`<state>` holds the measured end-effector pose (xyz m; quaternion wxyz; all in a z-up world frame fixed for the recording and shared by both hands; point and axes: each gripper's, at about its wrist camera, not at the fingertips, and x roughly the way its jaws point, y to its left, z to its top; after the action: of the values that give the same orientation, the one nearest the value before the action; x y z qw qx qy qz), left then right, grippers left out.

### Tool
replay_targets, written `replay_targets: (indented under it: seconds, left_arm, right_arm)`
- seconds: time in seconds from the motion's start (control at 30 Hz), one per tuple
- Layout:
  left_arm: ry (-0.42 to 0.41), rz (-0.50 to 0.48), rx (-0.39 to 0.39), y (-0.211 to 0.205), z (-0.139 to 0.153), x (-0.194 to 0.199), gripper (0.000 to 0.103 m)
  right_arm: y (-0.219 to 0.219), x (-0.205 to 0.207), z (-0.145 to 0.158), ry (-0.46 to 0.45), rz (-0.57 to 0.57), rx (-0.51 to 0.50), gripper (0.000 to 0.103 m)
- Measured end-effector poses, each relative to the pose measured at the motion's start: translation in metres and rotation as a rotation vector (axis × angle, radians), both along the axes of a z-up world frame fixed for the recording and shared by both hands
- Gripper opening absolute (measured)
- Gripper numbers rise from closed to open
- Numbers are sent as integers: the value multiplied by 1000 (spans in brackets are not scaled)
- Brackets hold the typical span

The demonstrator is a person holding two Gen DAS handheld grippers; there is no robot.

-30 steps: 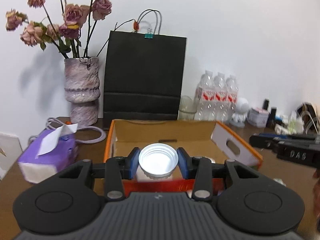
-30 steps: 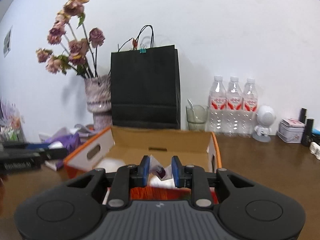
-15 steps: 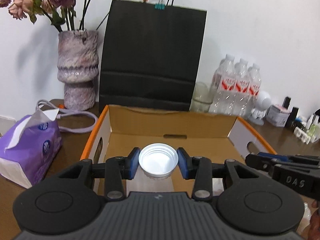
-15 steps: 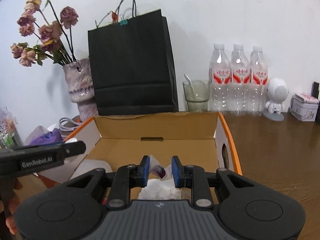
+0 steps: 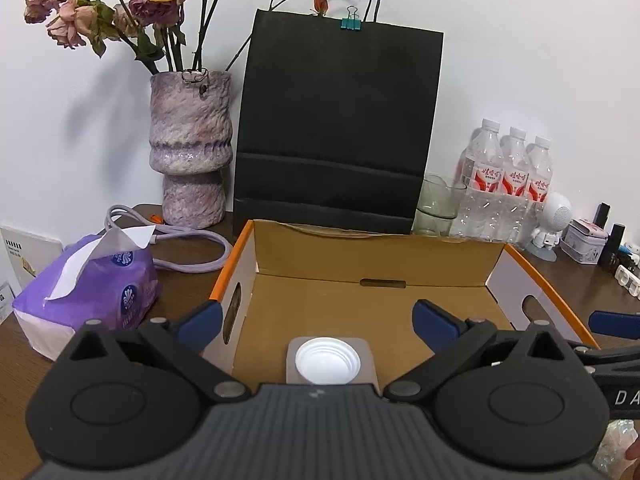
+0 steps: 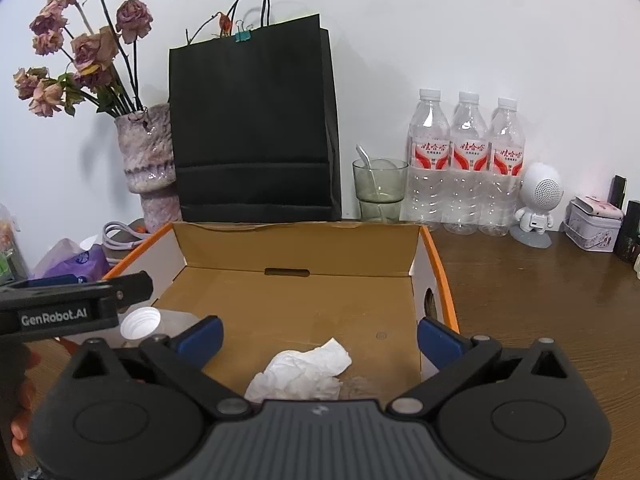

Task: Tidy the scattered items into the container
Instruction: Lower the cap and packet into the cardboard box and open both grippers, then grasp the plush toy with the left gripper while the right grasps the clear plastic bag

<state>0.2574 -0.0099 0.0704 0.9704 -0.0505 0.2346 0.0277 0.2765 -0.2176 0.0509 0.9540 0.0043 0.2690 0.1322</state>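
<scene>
Both tongs were held over the near edge of the cardboard box [image 5: 372,280], pointing forward and tilted downward into it. The left tongs [image 5: 316,322] had their jaws opening and stood spread wide, with nothing pressed between the blue pads [image 5: 200,322]. Directly below and between them, a clear bottle [image 5: 328,364] lay on the box floor with its white open mouth facing back toward the camera, so its long axis ran away from the tongs toward the far wall of the box. In the right view the same bottle [image 6: 140,322] showed near the box's left wall, under the left tongs [image 6: 72,302], with fingers of the person's hand [image 6: 20,420] at the left edge.

The right tongs [image 6: 320,334] were also opening and spread wide, gripping nothing. Just below and between them a crumpled white tissue [image 6: 304,372] lay on the box floor, with no clear long axis.

Half a second earlier the left tongs had been clamped on the bottle's white mouth and the right tongs were pinched narrow on a small wad; both items had since left the pads and rested in the box on the desk [image 6: 540,300].
</scene>
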Motion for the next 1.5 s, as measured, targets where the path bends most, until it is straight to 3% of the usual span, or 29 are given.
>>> replay_targets:
  seconds: [0.9, 1.2, 1.5]
  left_arm:
    - [-10, -15, 11, -3, 4, -6, 103]
    - [-53, -53, 5, 16, 18, -56, 103]
    - [-16, -150, 40, 21, 3, -107, 103]
  right_arm:
    - [4, -8, 5, -10, 16, -26, 103]
    - [-20, -36, 21, -45, 22, -2, 103]
    - [-51, -96, 4, -43, 25, -98, 103]
